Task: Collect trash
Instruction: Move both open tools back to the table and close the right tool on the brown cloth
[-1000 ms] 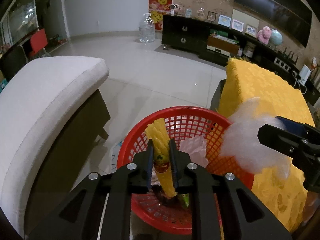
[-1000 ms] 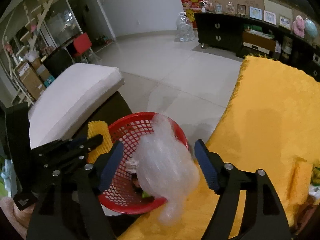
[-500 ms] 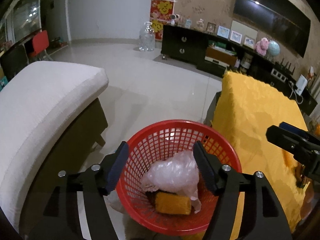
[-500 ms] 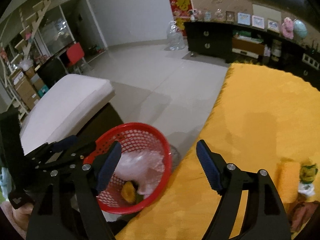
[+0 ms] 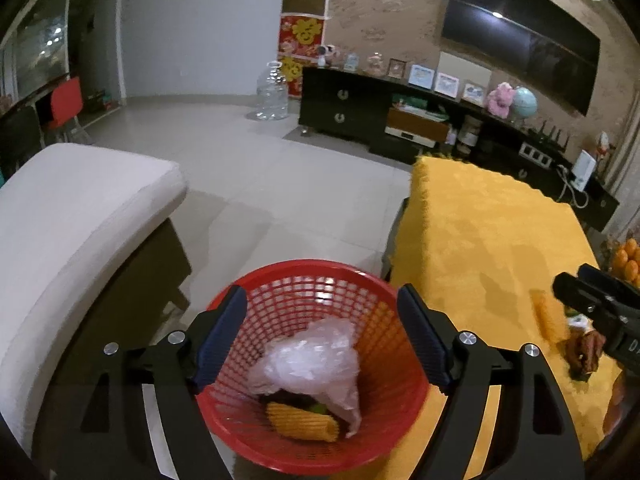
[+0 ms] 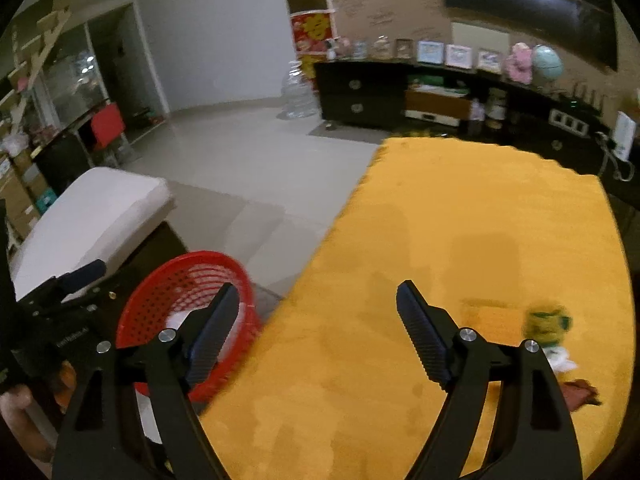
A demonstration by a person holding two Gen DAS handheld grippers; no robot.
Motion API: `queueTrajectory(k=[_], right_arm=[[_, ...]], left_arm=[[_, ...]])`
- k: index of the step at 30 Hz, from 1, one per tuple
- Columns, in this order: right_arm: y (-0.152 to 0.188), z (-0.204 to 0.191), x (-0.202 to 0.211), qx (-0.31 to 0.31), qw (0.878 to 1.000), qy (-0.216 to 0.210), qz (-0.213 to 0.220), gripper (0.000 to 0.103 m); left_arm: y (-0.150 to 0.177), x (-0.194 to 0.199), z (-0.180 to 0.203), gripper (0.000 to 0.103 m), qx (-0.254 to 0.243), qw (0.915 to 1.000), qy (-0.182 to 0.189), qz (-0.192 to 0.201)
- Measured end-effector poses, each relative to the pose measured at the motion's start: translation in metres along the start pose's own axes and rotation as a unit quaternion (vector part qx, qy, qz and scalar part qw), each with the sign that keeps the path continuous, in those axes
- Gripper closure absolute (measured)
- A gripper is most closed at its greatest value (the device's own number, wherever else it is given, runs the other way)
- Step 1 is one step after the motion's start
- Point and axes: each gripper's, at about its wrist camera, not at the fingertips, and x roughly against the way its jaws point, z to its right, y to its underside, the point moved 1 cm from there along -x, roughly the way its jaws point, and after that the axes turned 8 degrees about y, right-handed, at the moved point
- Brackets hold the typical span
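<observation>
Now the yellow wrapper [image 5: 301, 424] lies in the red basket [image 5: 372, 280] below the left claw [image 5: 320, 340], just opened wide, holding nothing. Right claw [image 6: 318, 332] gapes empty too.

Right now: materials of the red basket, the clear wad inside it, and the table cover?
Red basket: looks like moulded plastic, glossy, with an open lattice wall. Clear wad: likely thin plastic film, translucent, crinkled, catching highlights. Table cover: seemingly plush yellow fabric, matte, with a fuzzy, uneven edge.

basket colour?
Red, open mesh basket; clearest in the left wrist view.
</observation>
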Motion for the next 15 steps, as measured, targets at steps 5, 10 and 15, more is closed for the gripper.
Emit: queueTrajectory(k=[5,10,15], right_arm=[[0.006,0.046,0.022,-0.028,0.999,0.043,0.017,0.022],[0.021,0.099,0.035,-0.072,0.994,0.079,0.017,0.022],[0.043,0.144,0.036,-0.110,0.986,0.122,-0.001,0.013]], left_arm=[[0.001,-0.003,0.030,0.027,-0.025,0.9995,0.019,-0.002],[0.002,-0.005,0.054,0.027,-0.041,0.9985,0.037,-0.004],[0.005,-0.008,0.075,0.027,-0.054,0.9974,0.048,-0.007]])
